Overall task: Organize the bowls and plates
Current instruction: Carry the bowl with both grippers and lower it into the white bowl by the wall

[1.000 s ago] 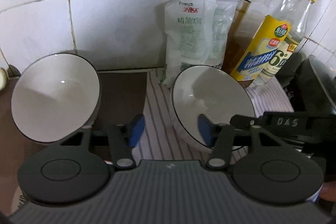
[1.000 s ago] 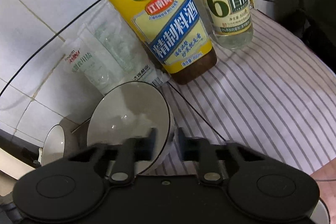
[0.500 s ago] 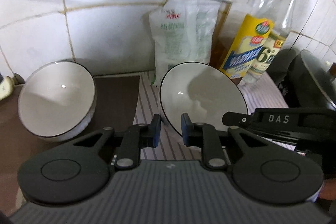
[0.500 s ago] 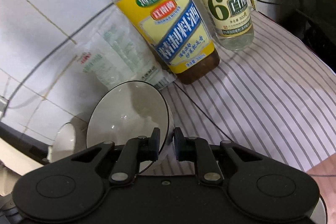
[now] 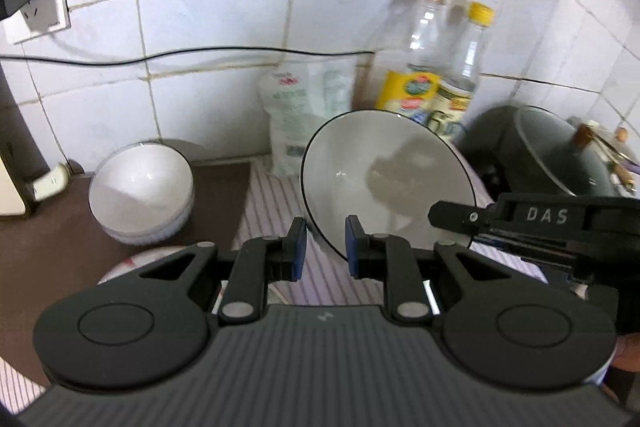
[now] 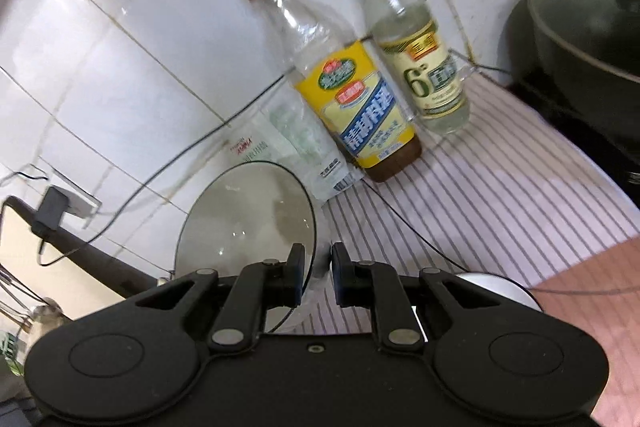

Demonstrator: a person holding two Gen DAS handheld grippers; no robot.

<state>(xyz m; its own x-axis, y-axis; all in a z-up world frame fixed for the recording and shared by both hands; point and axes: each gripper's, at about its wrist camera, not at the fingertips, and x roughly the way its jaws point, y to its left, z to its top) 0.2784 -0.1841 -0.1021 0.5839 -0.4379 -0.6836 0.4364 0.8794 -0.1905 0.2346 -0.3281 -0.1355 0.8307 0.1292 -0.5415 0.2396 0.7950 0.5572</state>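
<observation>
The dark-rimmed bowl [image 6: 244,239] is gripped at its rim by the right gripper [image 6: 317,275], one finger inside the rim and one outside, the jaws narrowed onto it. The bowl is held tilted, its opening turned left, over the striped cloth [image 6: 500,195]. In the left wrist view the same dark-rimmed bowl [image 5: 384,183] is seen just beyond the left gripper [image 5: 323,249]. The left jaws stand at a narrow gap with nothing between the pads. The bowl's near-left rim lies close ahead of the gap; contact cannot be told. A second white bowl [image 5: 140,191] rests far left on the brown counter [image 5: 52,247], well apart from both tools. Two bottles [image 6: 352,99] and a white bag [image 5: 304,119] stand against the far tiled wall.
</observation>
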